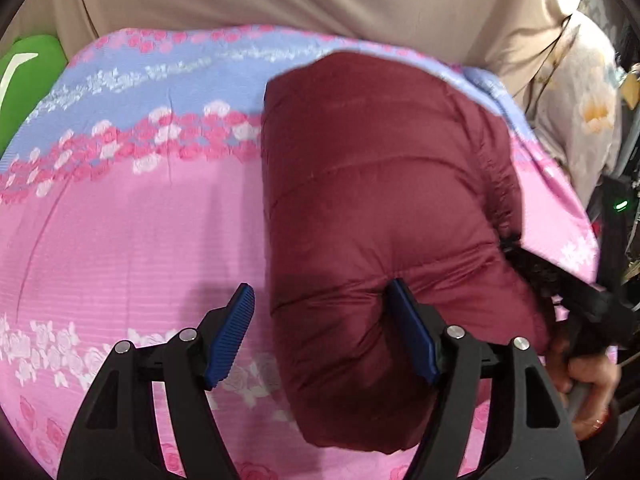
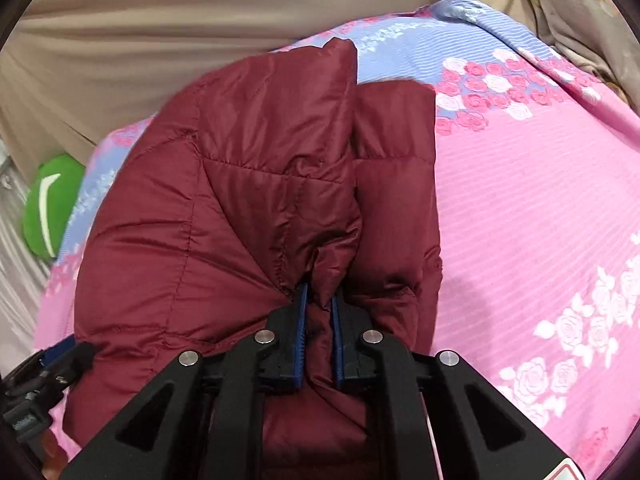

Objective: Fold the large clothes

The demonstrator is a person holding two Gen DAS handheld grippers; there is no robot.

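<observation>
Probably soft, puffy, slippery maroon down jacket (image 2: 248, 208): right gripper (image 2: 319, 312) pinching its seam, left gripper (image 1: 320, 328) spread wide.

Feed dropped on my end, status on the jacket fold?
Right gripper shut on maroon puffer jacket. Left gripper open, one finger against it. Jacket bunched on pink floral bedspread. Nothing in the way.

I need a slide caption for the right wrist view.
Right gripper shut on puffy maroon quilted jacket over pink floral bedsheet.
</observation>
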